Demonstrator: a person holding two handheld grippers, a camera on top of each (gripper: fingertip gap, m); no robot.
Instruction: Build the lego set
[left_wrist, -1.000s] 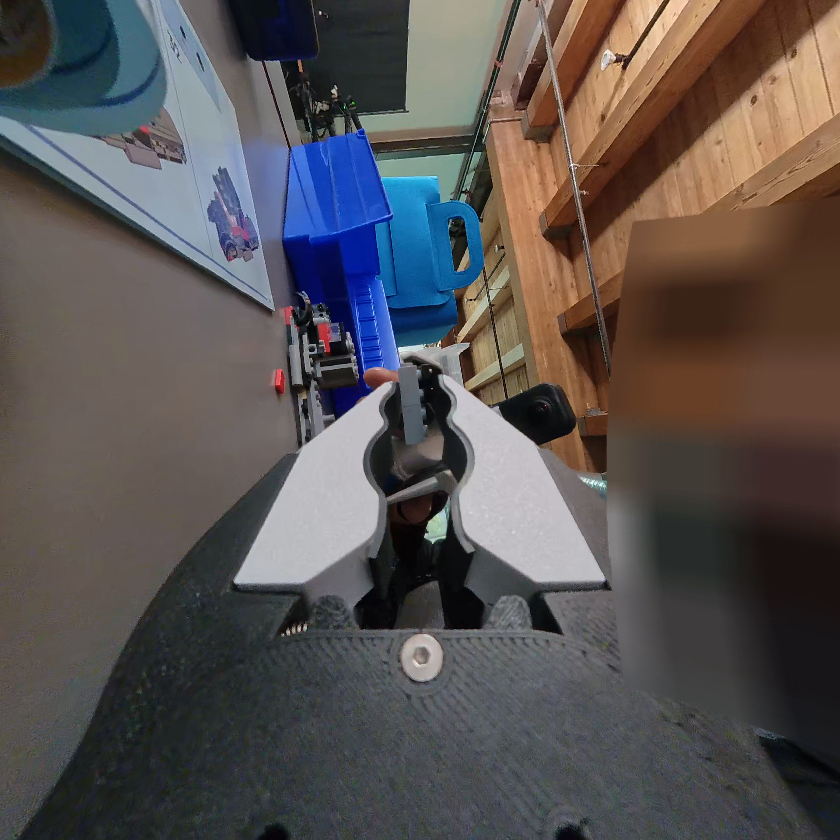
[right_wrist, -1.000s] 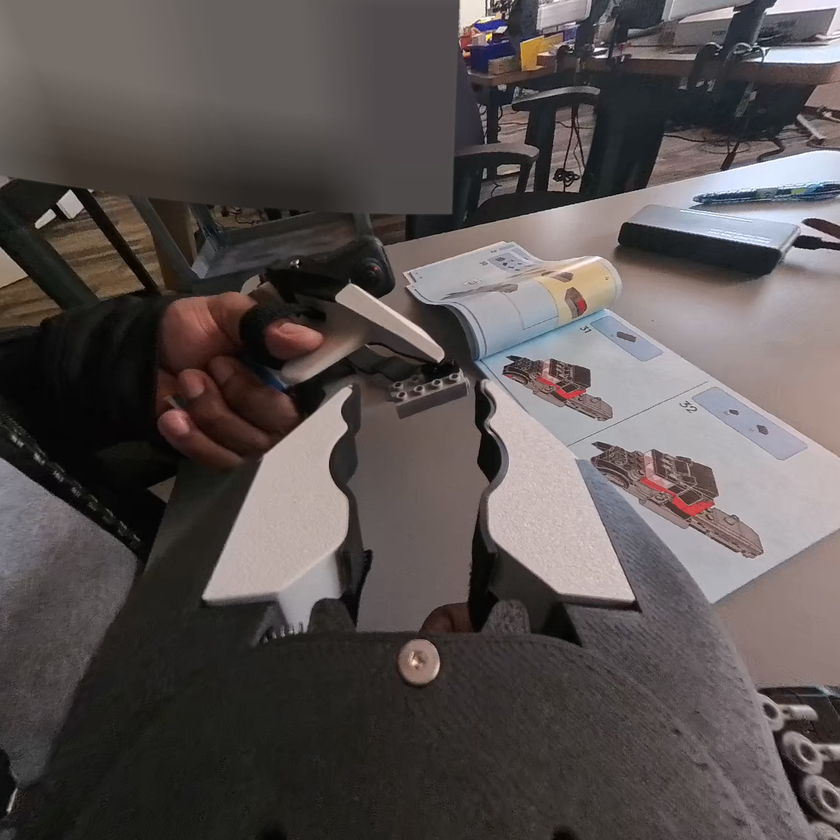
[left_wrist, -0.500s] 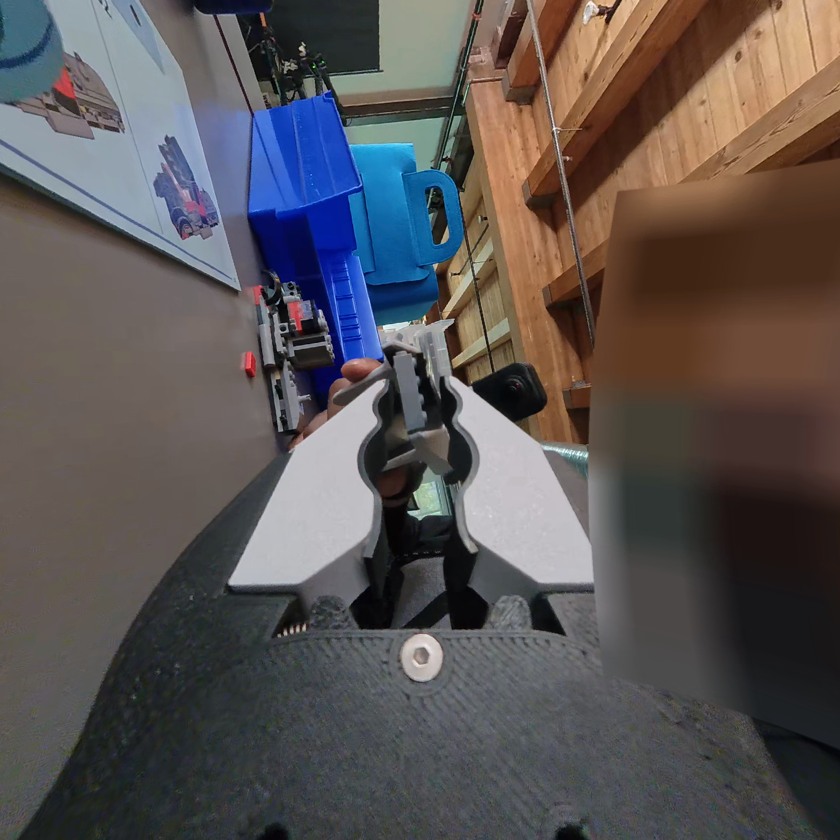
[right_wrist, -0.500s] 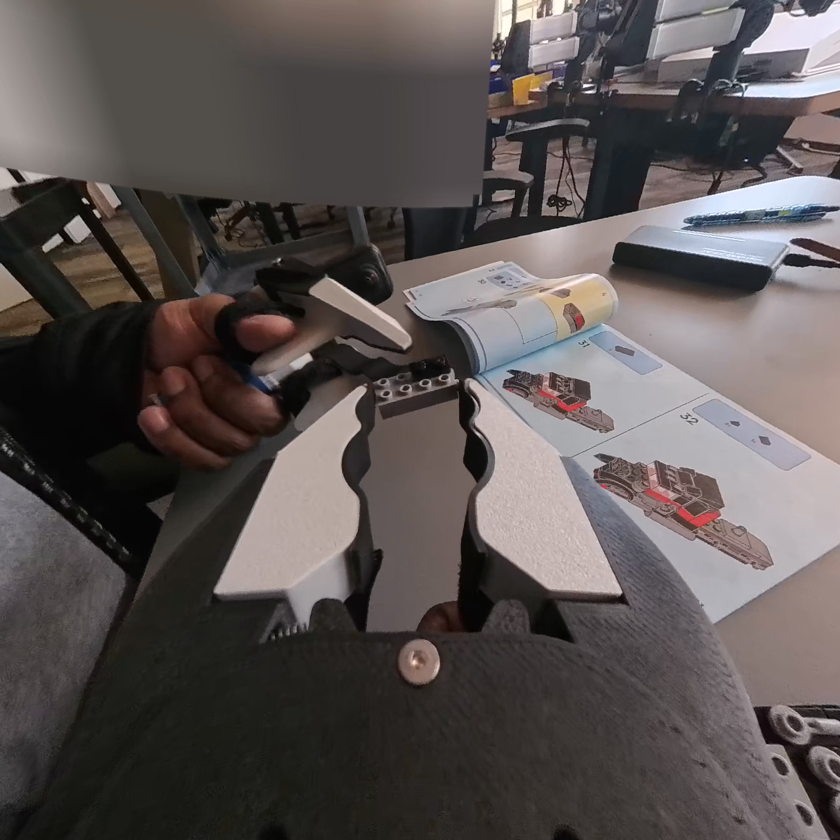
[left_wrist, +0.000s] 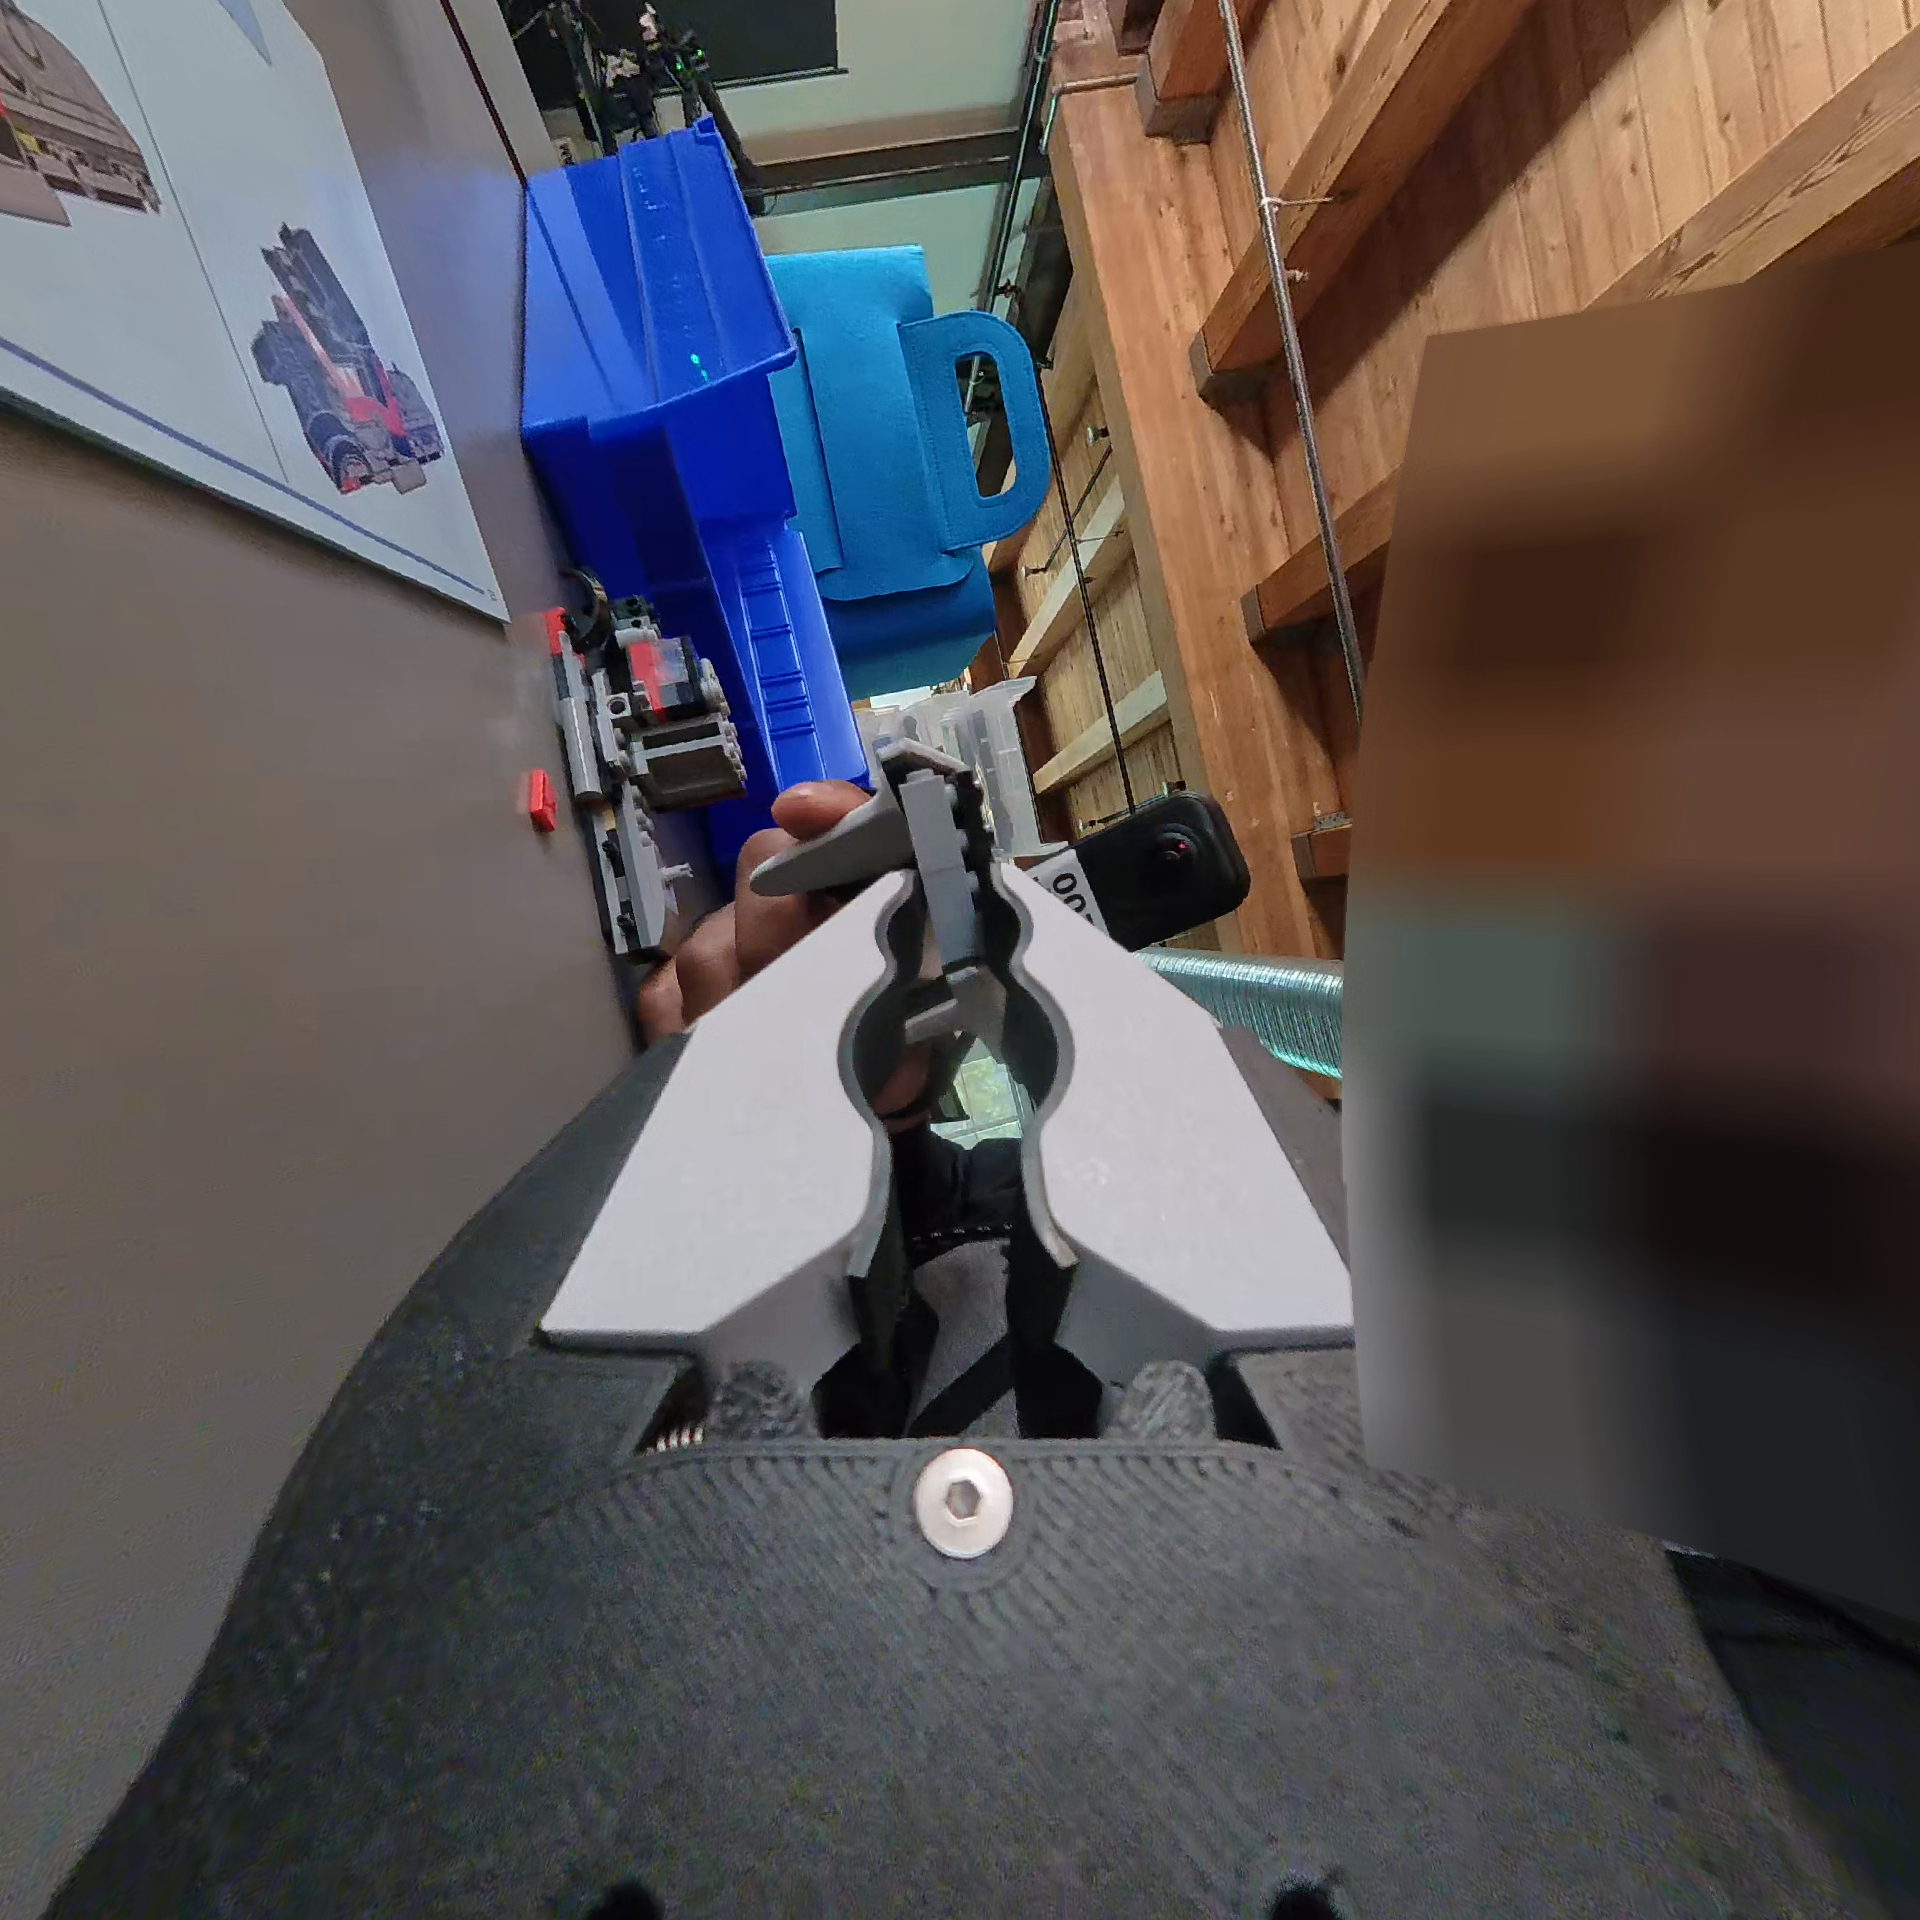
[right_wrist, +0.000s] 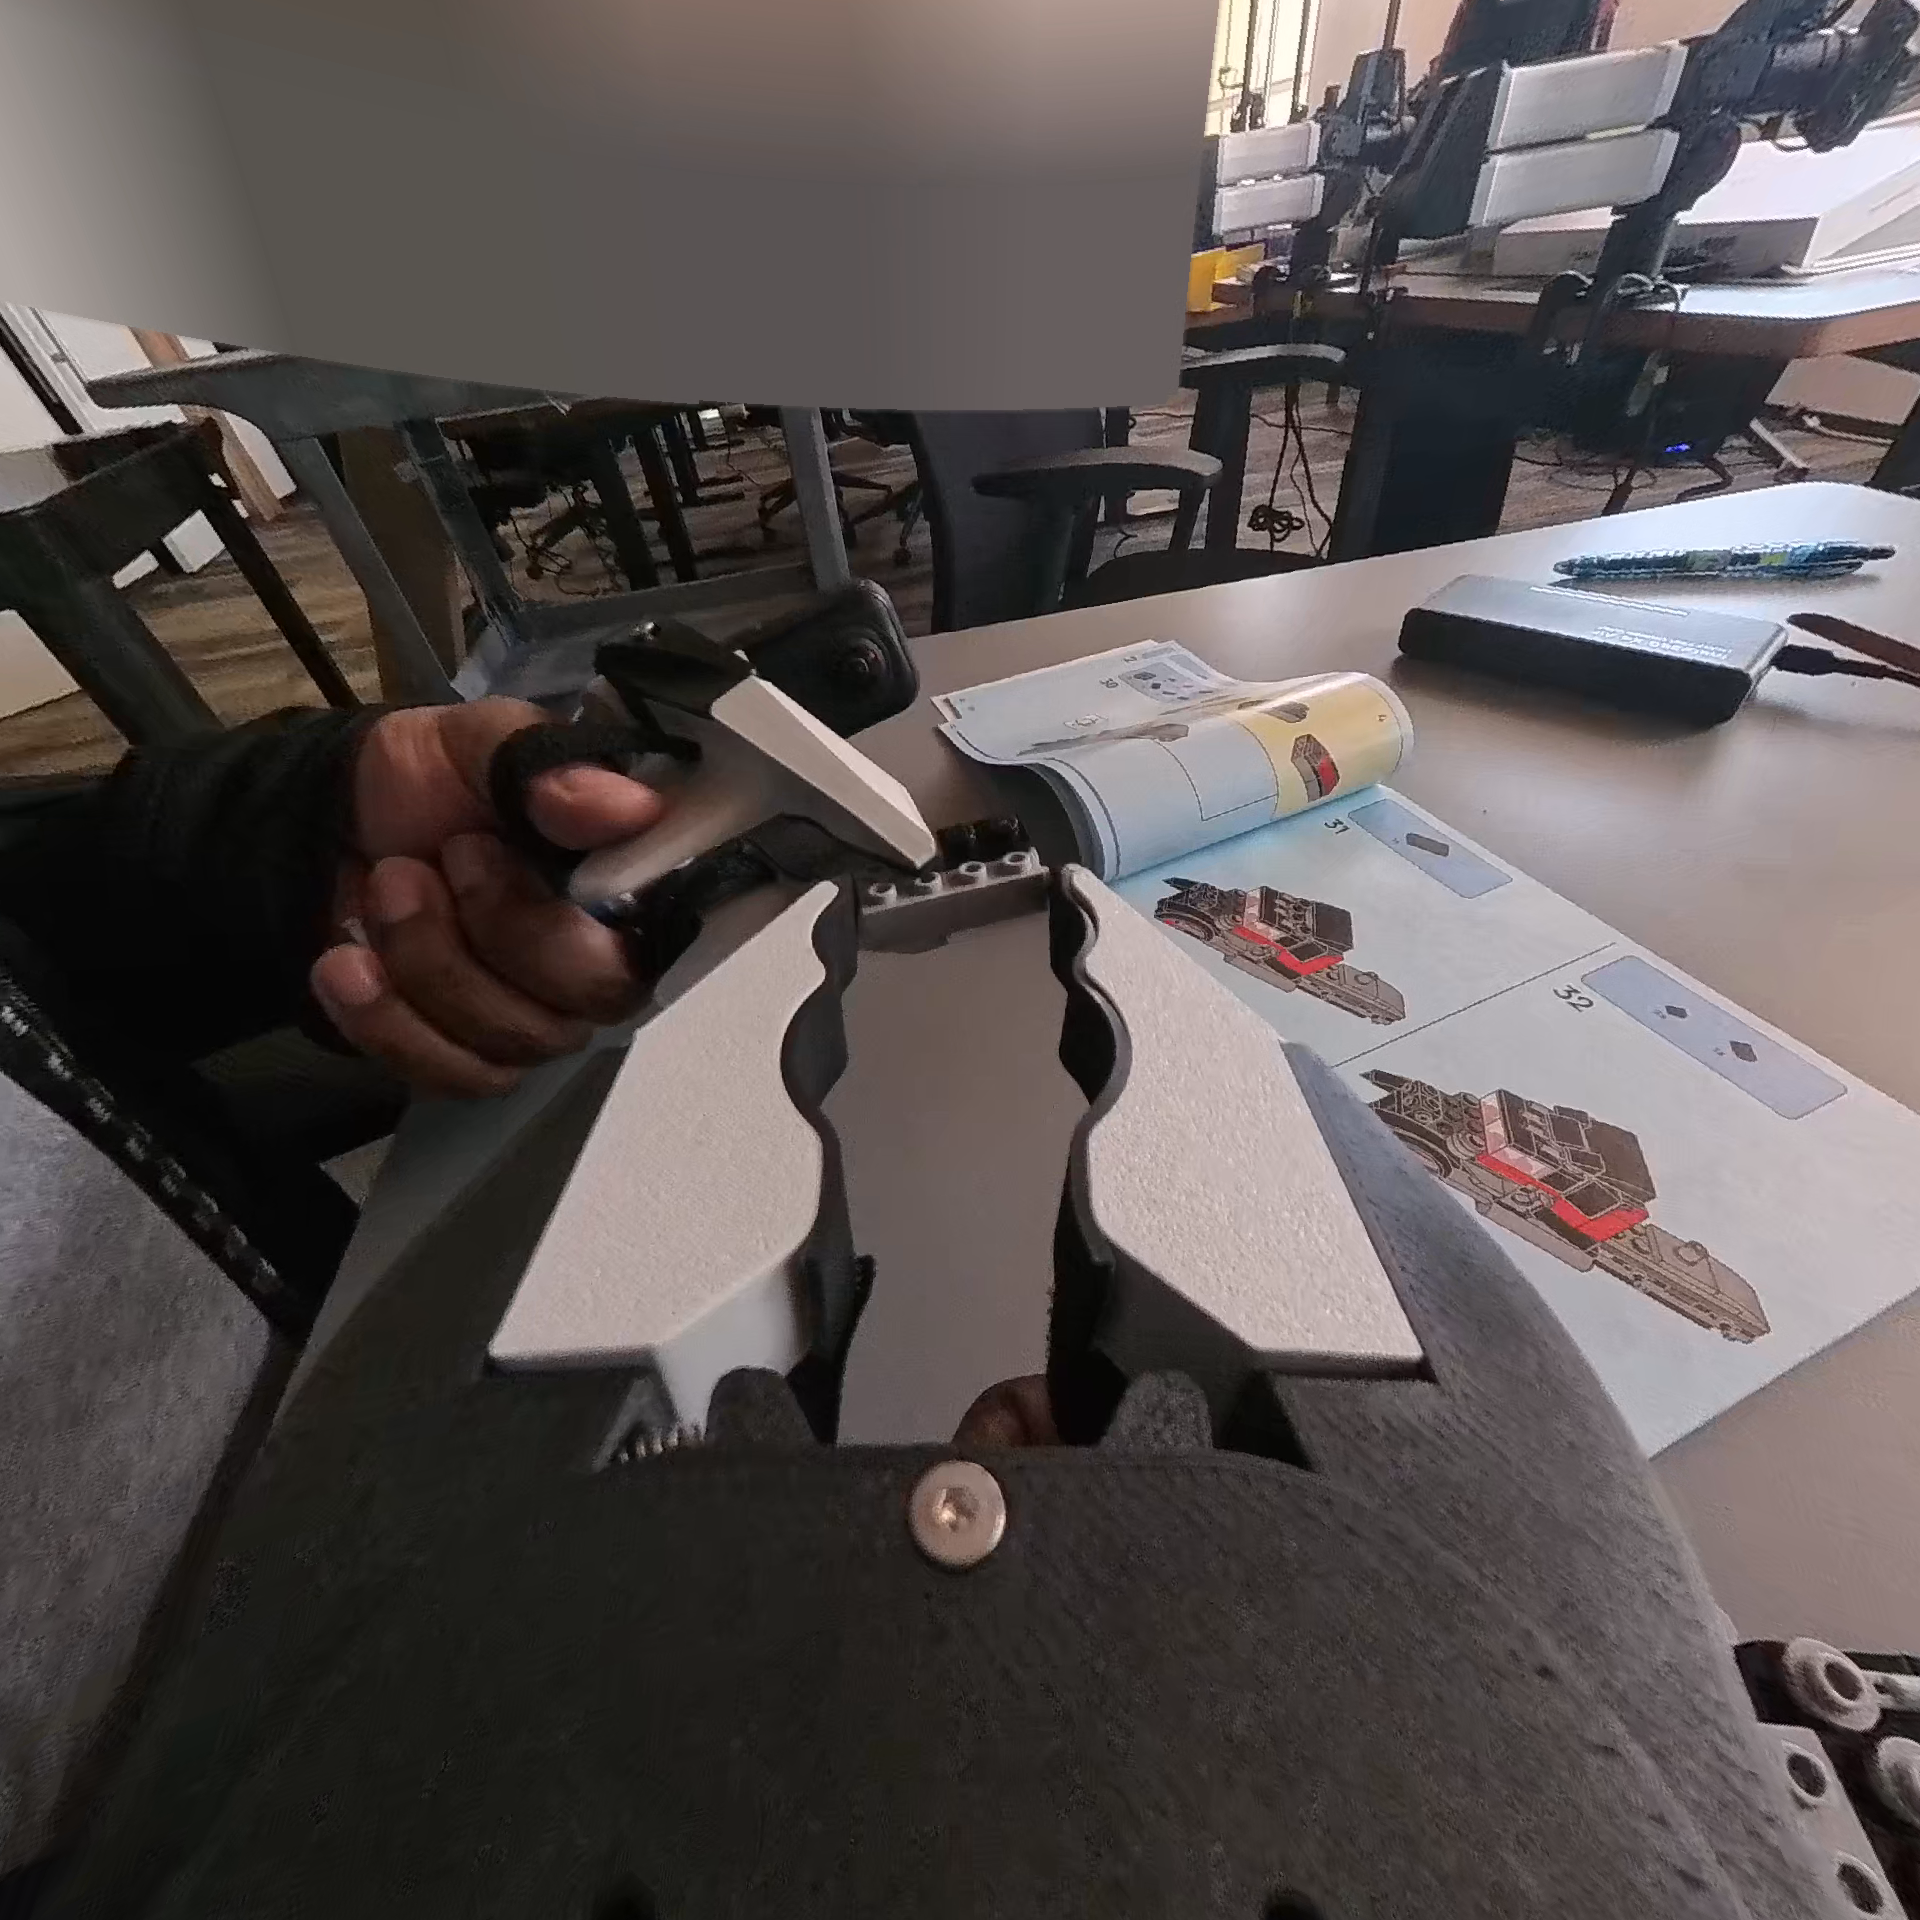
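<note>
Grey brick (right_wrist: 951, 900) with studs on top, a small black piece (right_wrist: 977, 832) on its far edge, held in the air above the table (right_wrist: 1558, 831) edge. Left gripper (left_wrist: 948, 883) clamped on it: in the left wrist view the brick (left_wrist: 943, 873) sits edge-on between the closed fingertips. In the right wrist view the left gripper (right_wrist: 914, 857) comes in from the left, held by a hand (right_wrist: 468, 894) in a black sleeve, its upper finger (right_wrist: 821, 774) pressing on the studs.

Right gripper (right_wrist: 951, 914) with jaws apart, fingertips on either side of the brick's two ends; contact cannot be told from this angle. In the left wrist view the right gripper's fingers (left_wrist: 831, 857) show just beyond the brick.

Instruction booklet (right_wrist: 1403, 987) open on the table just right of the brick, front pages curled over, pictures of a grey, black and red vehicle on the flat page. Dark flat box (right_wrist: 1590, 649) and pen (right_wrist: 1725, 561) well beyond it.

Left wrist view: part-built model (left_wrist: 644, 748), grey, black and red, on the table beside a blue bin (left_wrist: 665, 416); small red piece (left_wrist: 538, 798) just beside the model. Blue felt bag (left_wrist: 894, 447) behind the bin. Wood plank wall (left_wrist: 1351, 312) on the right.
</note>
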